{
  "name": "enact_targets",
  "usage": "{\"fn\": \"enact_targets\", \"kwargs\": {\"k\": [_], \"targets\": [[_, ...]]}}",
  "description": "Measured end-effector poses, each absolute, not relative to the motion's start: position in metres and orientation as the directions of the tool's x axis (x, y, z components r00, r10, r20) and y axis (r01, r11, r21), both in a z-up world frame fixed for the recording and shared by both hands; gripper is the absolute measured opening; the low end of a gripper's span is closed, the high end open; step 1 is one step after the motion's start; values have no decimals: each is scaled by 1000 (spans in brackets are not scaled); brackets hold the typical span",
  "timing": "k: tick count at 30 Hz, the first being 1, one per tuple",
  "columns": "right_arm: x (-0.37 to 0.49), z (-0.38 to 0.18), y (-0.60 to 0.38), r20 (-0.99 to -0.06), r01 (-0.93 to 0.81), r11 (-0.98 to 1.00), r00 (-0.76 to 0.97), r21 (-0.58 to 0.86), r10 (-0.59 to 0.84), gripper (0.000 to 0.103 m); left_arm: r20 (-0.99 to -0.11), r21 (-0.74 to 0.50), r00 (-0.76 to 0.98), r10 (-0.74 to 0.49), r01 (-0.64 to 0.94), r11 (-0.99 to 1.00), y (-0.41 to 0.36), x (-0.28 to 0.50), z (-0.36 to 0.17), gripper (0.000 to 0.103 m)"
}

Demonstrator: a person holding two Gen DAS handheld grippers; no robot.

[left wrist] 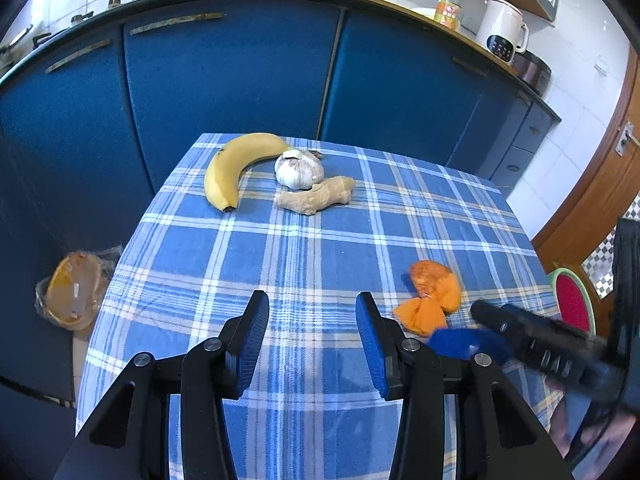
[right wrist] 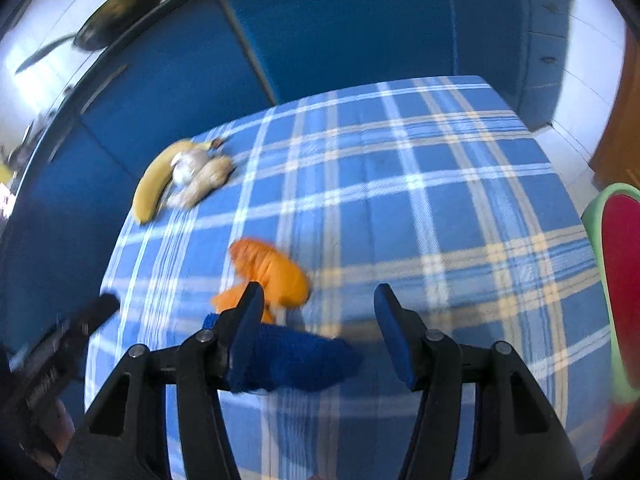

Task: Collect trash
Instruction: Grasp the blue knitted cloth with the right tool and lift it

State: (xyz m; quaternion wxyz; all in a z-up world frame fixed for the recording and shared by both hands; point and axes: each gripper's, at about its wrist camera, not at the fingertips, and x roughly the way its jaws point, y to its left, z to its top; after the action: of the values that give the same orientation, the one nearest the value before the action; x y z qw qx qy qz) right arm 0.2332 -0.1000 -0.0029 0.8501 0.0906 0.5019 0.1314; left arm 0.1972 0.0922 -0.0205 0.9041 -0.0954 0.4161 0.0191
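Observation:
Orange peel (left wrist: 434, 296) lies on the blue plaid tablecloth (left wrist: 304, 248), to the right of my left gripper (left wrist: 312, 308), which is open and empty above the cloth. In the right wrist view the peel (right wrist: 276, 272) lies just ahead of the left fingertip of my right gripper (right wrist: 318, 300), which is open and empty. A dark blue object (right wrist: 296, 354) lies on the cloth between the right gripper's fingers; it also shows in the left wrist view (left wrist: 466, 342). The right gripper's body (left wrist: 540, 348) shows beside the peel.
A banana (left wrist: 236, 164), a garlic bulb (left wrist: 299, 169) and a ginger root (left wrist: 316, 196) lie at the table's far end. A plastic bag with orange contents (left wrist: 74, 292) sits on the floor left of the table. Blue cabinets (left wrist: 240, 72) stand behind. A red and green chair (right wrist: 620, 288) stands at the right.

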Motion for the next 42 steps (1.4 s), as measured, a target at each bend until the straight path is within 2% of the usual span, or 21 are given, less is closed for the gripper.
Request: {"fn": "enact_targets", "kwargs": {"k": [18,23,31,34,35,36,38,42], "targets": [[183,-16,-89,-832,-215,933,426,289,356,64,-765,-162,642,-52,-113,980,90,193,-25,46],[171,-7,-95,-804,-210,923,452,323,385,76,-766,-164,642,-49,-121,979,92,192,-25,46],[165,-20,-87,-827,-194,936,440,294,350,77,-768,-170,639,-51,-126,977,92,190,-27,46],[163,-20,-86,-819,-194,941,464,278,338,66,-769,-164,637,-47,-125,978,91,190,-27,46],[162,-21,-86,-816,-190,940,468,283,340,57,-770,-164,637,-48,-125,978,91,190,-27,46],[161,-21,-86,-814,-187,940,470,286,341,52,-770,-164,637,-47,-125,978,91,190,-28,46],[160,-22,-88,-807,-193,931,463,311,366,37,-772,-161,634,-46,-126,979,91,191,-28,46],[155,-21,-93,-791,-198,917,464,347,399,23,-776,-157,628,-49,-117,981,86,193,-30,46]]}}
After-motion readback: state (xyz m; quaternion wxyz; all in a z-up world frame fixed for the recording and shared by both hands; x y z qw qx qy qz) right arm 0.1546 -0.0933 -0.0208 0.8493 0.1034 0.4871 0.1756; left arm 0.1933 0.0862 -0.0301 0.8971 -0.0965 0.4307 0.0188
